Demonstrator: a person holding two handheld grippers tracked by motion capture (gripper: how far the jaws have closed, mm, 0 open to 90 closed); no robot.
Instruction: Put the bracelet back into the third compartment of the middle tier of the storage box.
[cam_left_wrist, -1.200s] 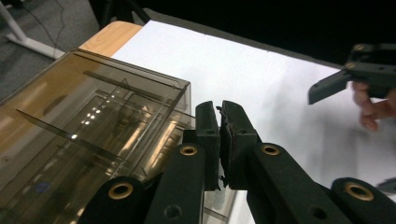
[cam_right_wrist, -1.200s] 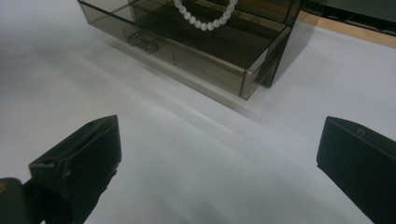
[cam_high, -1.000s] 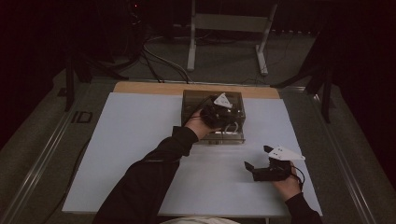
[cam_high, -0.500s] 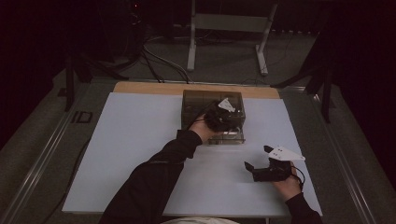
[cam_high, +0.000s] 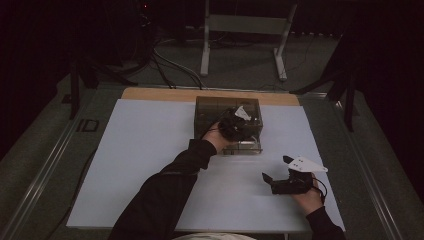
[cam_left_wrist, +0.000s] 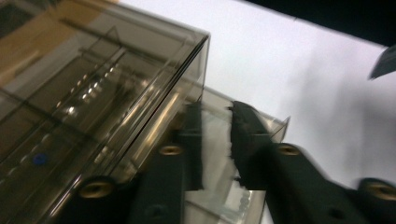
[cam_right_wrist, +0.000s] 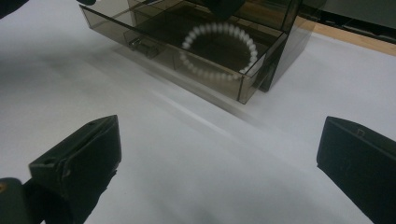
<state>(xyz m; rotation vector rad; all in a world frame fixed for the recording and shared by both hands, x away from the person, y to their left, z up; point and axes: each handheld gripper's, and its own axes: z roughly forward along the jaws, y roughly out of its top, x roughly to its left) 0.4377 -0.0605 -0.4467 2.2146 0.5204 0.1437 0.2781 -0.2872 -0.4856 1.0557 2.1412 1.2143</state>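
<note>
A smoky clear box (cam_high: 210, 107) stands at the far middle of the white mat, its low drawer (cam_high: 247, 147) pulled out toward me. A white bead bracelet (cam_right_wrist: 219, 51) lies in the drawer (cam_right_wrist: 140, 28). My left gripper (cam_high: 235, 125) hangs over the drawer beside the box (cam_left_wrist: 93, 93). In the left gripper view its jaws (cam_left_wrist: 217, 109) stand a little apart; they have just been opening and nothing is between them. My right gripper (cam_high: 276, 168) rests open on the mat, nearer me and to the right, its jaws (cam_right_wrist: 219, 140) wide and pointing at the drawer.
The white mat (cam_high: 150, 150) covers the table, with a wooden strip (cam_high: 160, 94) along its far edge. A metal stand (cam_high: 245, 30) and cables are on the floor beyond. A small dark object (cam_high: 90, 125) lies left of the mat.
The left hand has sunk slightly over the drawer. The right hand and its gripper have stayed put.
</note>
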